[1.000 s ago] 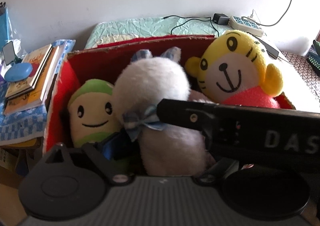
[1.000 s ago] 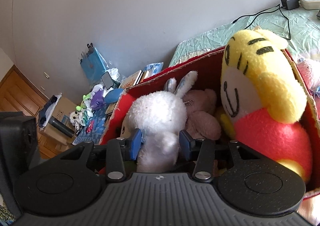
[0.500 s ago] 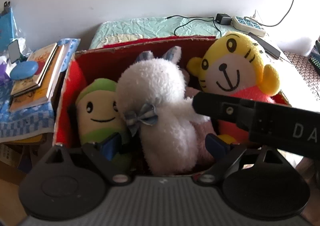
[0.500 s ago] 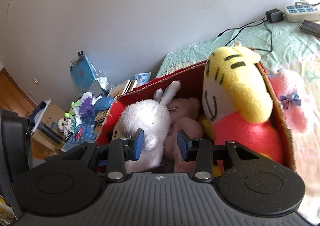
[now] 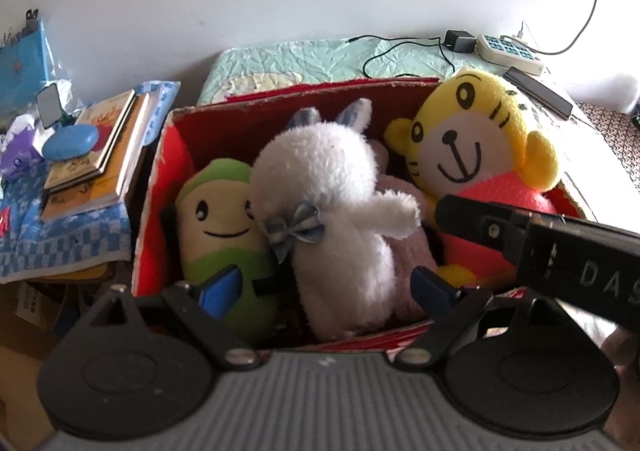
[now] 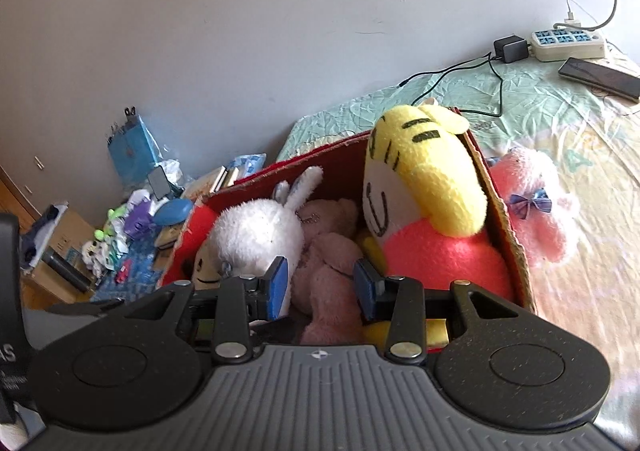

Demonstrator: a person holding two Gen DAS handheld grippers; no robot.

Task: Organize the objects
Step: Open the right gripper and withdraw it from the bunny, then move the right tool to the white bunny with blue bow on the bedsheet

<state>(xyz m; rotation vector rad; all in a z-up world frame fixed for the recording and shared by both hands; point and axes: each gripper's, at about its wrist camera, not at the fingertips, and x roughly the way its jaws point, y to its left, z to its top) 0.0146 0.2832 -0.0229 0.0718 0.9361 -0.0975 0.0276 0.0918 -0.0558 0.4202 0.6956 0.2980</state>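
White rabbit (image 5: 336, 211) upright in red box (image 5: 168, 155), ears toward wall; both jaws open, empty.

red box (image 5: 240, 123), white rabbit (image 5: 332, 187), yellow tiger (image 5: 476, 131), green plush (image 5: 224, 219)

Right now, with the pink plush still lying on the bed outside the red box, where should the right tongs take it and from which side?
Take the pink plush across its rounded body below the blue bow, coming from above on the open bed side. It leans against the red box wall, so that side is blocked. The right tongs are open over the box and would need to shift right first.
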